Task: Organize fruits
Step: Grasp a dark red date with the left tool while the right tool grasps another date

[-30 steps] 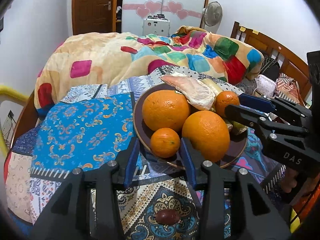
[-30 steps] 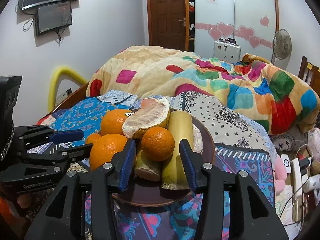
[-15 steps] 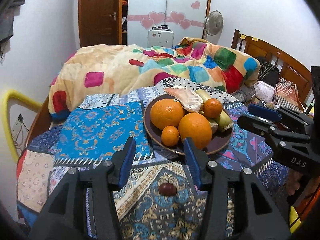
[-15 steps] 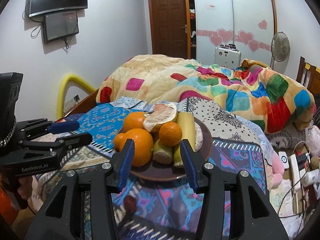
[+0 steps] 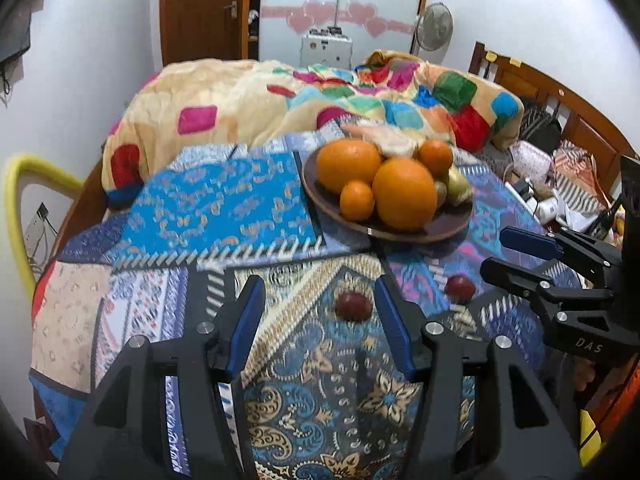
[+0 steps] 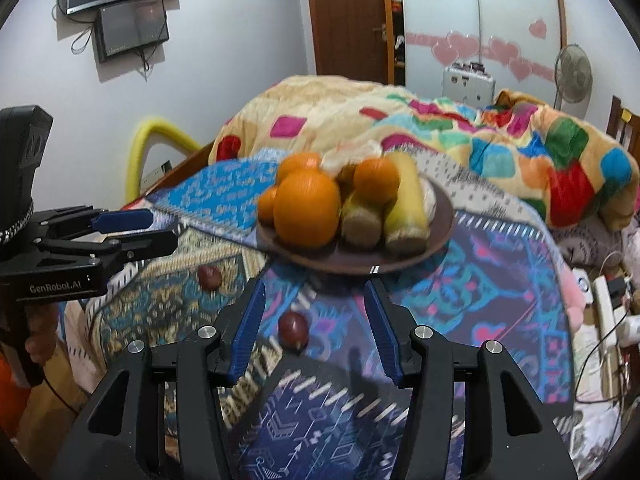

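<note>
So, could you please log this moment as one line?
left tongs: open, empty | right tongs: open, empty | two dark red fruits: on bedspread | plate: oranges piled

Black left gripper (image 5: 320, 316), seemingly blue-padded fingers (image 5: 394, 336)

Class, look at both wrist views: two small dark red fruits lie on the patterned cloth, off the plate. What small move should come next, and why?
Probably lower the open left tool onto the dark red fruit lying between its fingers and close. That fruit and a second one, in front of the open right tool, lie loose on the cloth outside the plate of oranges.
</note>
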{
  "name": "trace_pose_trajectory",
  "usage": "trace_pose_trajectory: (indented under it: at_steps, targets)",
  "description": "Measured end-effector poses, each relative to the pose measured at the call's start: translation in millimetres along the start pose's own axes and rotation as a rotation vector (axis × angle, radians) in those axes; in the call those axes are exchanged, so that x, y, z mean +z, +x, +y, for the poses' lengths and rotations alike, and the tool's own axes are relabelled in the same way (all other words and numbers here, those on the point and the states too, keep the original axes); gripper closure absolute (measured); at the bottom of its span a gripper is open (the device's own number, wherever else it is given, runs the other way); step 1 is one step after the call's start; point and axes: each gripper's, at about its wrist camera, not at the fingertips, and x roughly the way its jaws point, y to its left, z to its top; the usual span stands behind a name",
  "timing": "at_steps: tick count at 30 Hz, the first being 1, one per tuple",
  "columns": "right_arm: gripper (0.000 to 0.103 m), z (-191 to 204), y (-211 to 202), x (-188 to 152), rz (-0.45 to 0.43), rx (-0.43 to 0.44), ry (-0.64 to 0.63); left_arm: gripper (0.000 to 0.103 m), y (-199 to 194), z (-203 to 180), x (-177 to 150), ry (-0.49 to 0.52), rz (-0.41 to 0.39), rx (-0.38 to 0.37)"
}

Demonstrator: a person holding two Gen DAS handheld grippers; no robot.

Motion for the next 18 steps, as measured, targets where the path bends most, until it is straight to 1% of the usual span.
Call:
trace_pose_trajectory:
  at_steps: [6, 10, 11, 12, 13, 15, 16, 18]
  targets:
    - [0.055, 0, 16, -18, 0.068, 0.029, 0.003, 0.046, 12, -3, -18, 0.017, 0.033, -0.023]
    - [0.055, 2, 17, -21, 0.058, 0.024, -0.006, 0.046, 21, -6, -24, 0.035, 0.060, -0.029]
    - [0.058, 3, 17, -21, 0.056, 0.025, -0.008, 0.047, 24, -7, -24, 0.038, 0.065, -0.030]
    - [0.062, 3, 18, -20, 0.054, 0.017, -0.013, 0.047, 26, -8, -25, 0.040, 0.069, -0.032]
    - [0.064, 5, 19, -20, 0.052, 0.008, -0.020, 0.048, 29, -9, -25, 0.043, 0.070, -0.032]
    - [0.072, 6, 20, -21, 0.048, -0.004, -0.029, 0.051, 30, -12, -25, 0.056, 0.060, -0.024]
    - [0.073, 6, 20, -21, 0.047, -0.004, -0.033, 0.055, 31, -13, -24, 0.061, 0.058, -0.025]
    - [0.080, 7, 20, -21, 0.045, 0.011, -0.036, 0.060, 32, -15, -23, 0.070, 0.055, -0.029]
